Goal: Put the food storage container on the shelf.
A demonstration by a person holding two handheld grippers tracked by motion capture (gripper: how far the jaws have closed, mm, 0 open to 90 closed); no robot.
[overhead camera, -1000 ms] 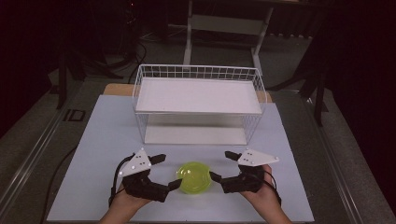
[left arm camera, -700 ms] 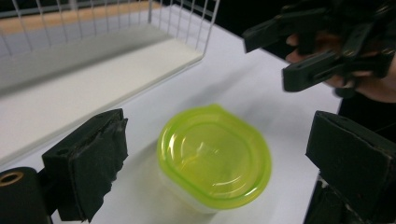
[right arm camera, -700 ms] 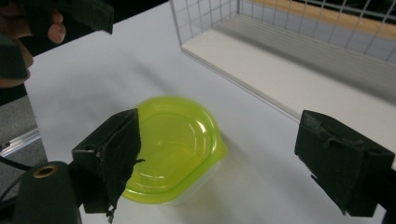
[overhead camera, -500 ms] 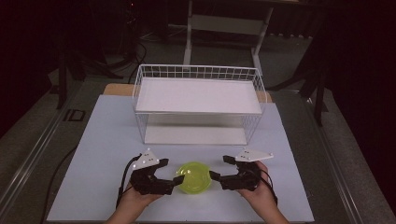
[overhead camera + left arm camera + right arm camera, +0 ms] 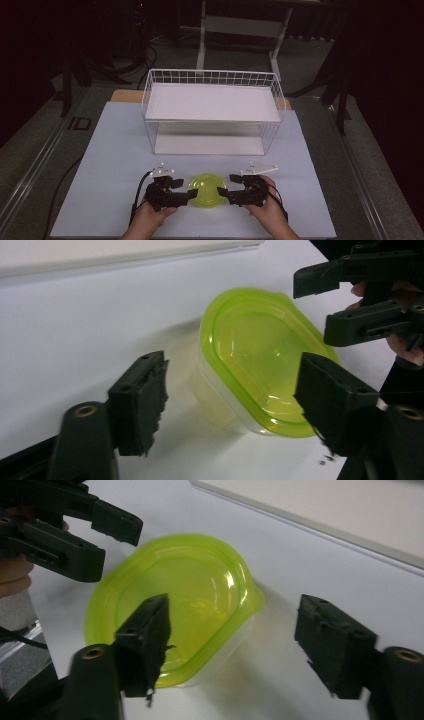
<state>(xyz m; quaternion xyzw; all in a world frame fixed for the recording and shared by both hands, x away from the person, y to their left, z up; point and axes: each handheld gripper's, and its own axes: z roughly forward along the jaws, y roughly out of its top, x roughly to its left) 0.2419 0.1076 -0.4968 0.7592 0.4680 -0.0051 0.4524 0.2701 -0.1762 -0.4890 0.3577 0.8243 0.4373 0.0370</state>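
A clear plastic container with a yellow-green lid (image 5: 206, 190) stands on the white table near its front edge. My left gripper (image 5: 190, 190) lies at its left side and my right gripper (image 5: 226, 186) at its right, both pointing inward at it. Both pairs of jaws have just been closing. In the left gripper view the container (image 5: 255, 350) sits between the jaws of the left gripper (image 5: 232, 390), with a gap at one pad. In the right gripper view the right gripper (image 5: 240, 625) straddles the container's (image 5: 175, 595) near end, one pad well apart from it.
A white wire rack (image 5: 212, 102) with a flat upper shelf stands at the back of the table (image 5: 115, 145). A cable (image 5: 65, 190) runs off the table's left edge. Dark floor and stand legs lie beyond.
Both hands have sunk toward the table beside the container, and both pairs of jaws have narrowed around its ends. The container has not moved.
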